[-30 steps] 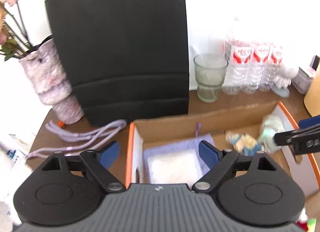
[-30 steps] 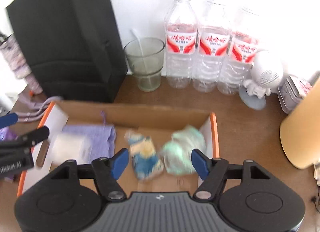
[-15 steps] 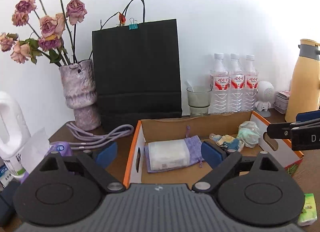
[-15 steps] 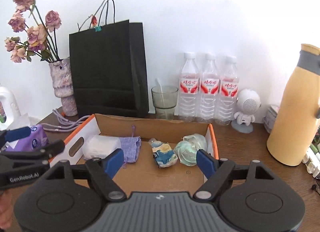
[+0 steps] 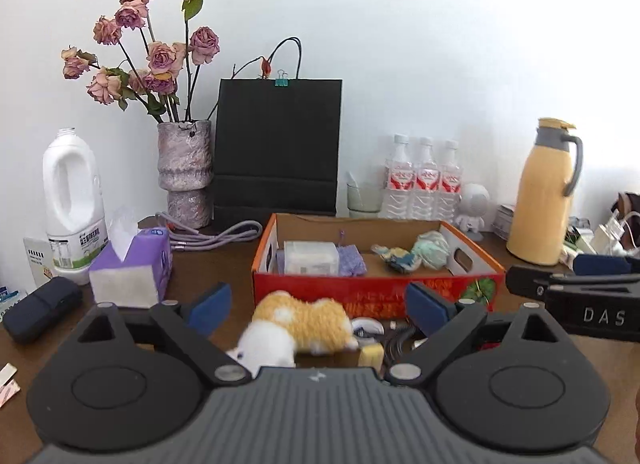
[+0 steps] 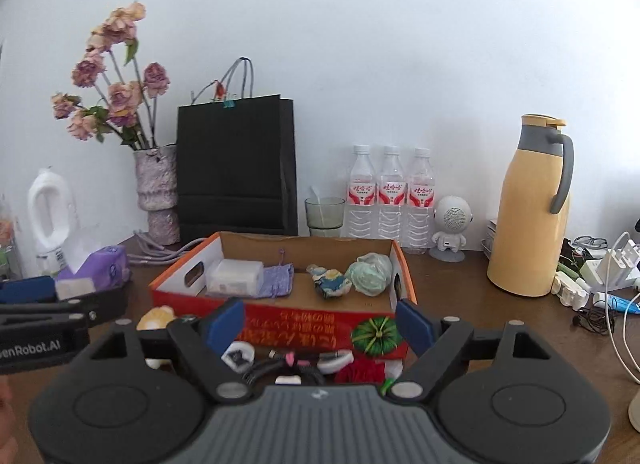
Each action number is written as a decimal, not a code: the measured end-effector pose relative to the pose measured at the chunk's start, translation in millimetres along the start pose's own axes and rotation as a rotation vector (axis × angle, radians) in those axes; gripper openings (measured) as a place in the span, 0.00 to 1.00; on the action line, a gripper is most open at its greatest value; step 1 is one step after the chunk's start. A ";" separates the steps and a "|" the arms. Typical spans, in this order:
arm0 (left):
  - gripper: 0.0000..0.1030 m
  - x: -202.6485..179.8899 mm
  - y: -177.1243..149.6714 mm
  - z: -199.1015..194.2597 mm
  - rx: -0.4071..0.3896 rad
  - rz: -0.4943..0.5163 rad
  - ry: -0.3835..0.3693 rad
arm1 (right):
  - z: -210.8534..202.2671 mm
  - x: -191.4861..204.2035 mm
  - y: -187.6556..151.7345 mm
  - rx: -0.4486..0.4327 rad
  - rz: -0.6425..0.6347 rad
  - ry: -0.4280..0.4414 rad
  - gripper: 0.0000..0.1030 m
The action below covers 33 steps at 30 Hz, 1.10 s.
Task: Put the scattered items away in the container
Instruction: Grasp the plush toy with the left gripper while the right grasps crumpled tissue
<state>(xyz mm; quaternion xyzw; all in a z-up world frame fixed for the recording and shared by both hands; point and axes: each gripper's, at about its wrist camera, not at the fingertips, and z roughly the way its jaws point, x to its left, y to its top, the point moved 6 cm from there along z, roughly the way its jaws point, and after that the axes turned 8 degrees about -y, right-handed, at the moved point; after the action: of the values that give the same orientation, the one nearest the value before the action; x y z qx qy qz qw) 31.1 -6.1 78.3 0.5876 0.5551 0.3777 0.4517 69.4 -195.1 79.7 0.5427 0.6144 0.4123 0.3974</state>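
Observation:
A cardboard box (image 5: pixel 376 292) with a red front stands mid-table. It holds a clear case (image 5: pixel 311 258) on a purple pouch, a blue-yellow bundle (image 5: pixel 398 258) and a pale green bundle (image 5: pixel 432 250). In front of the box lie an orange-and-white plush toy (image 5: pixel 304 324), a small yellow block (image 5: pixel 371 354), a black cable (image 6: pixel 272 372) and a red cloth item (image 6: pixel 360 370). My left gripper (image 5: pixel 318 304) hangs open above the plush, not touching it. My right gripper (image 6: pixel 319 322) is opening over the cable and red item, with nothing gripped.
Behind the box stand a black paper bag (image 5: pixel 276 152), a vase of dried roses (image 5: pixel 184 172), a glass and three water bottles (image 6: pixel 390 200). A white jug (image 5: pixel 74 200) and purple tissue pack (image 5: pixel 132 264) sit left. A yellow thermos (image 6: pixel 532 208) and chargers are right.
Both grippers have drawn back from over the box towards the table's front. The plush and the small items before the box have come into view. The right jaws stand wider.

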 end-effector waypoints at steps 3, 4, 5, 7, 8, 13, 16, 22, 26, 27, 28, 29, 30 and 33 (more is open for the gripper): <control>0.93 -8.0 -39.5 -27.4 0.056 0.031 0.003 | -33.8 -3.7 -35.2 0.033 0.060 -0.015 0.85; 0.93 -8.9 -50.3 -33.9 0.083 0.015 -0.015 | -41.6 -3.3 -48.6 0.060 0.075 -0.023 0.85; 0.93 -8.6 -58.4 -39.3 0.104 0.008 -0.032 | -48.7 -0.1 -60.6 0.077 0.057 -0.018 0.85; 0.93 -5.0 -68.4 -50.5 0.113 0.013 -0.013 | -64.2 5.7 -80.2 0.087 0.009 -0.030 0.85; 0.93 -1.6 -70.6 -55.7 0.112 0.013 -0.002 | -70.7 6.5 -87.3 0.093 0.007 -0.038 0.85; 0.93 14.2 -80.4 -76.8 0.135 -0.048 0.028 | -99.0 9.9 -107.2 0.114 0.023 -0.011 0.85; 0.93 18.3 -89.5 -81.6 0.149 -0.065 0.035 | -106.2 7.9 -111.8 0.108 0.021 -0.028 0.85; 0.93 34.2 -86.1 -58.3 0.172 -0.061 0.046 | -90.4 10.4 -114.8 0.148 0.036 0.006 0.84; 0.93 47.7 -66.4 -19.1 0.159 -0.048 0.028 | -54.2 23.1 -105.3 0.207 0.057 0.070 0.83; 0.93 51.2 -59.9 -5.7 0.161 -0.026 0.034 | -42.2 27.1 -103.0 0.223 0.051 0.072 0.80; 0.92 53.9 -53.3 9.3 0.170 0.005 0.028 | -30.4 31.0 -100.7 0.243 0.043 0.066 0.75; 0.92 56.4 -46.5 24.3 0.177 0.027 0.016 | -18.8 35.5 -98.8 0.262 0.032 0.068 0.73; 0.92 58.4 -40.6 40.6 0.196 0.041 -0.011 | -9.1 38.8 -96.7 0.272 0.027 0.075 0.71; 0.92 64.5 -29.7 86.8 0.271 0.056 -0.039 | 21.2 50.3 -93.2 0.321 -0.010 0.086 0.68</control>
<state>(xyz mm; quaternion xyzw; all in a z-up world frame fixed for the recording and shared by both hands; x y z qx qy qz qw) 110.2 47.5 19.7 0.6655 0.5757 0.3003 0.3681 52.8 -150.0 -17.1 0.5783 0.6915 0.3296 0.2807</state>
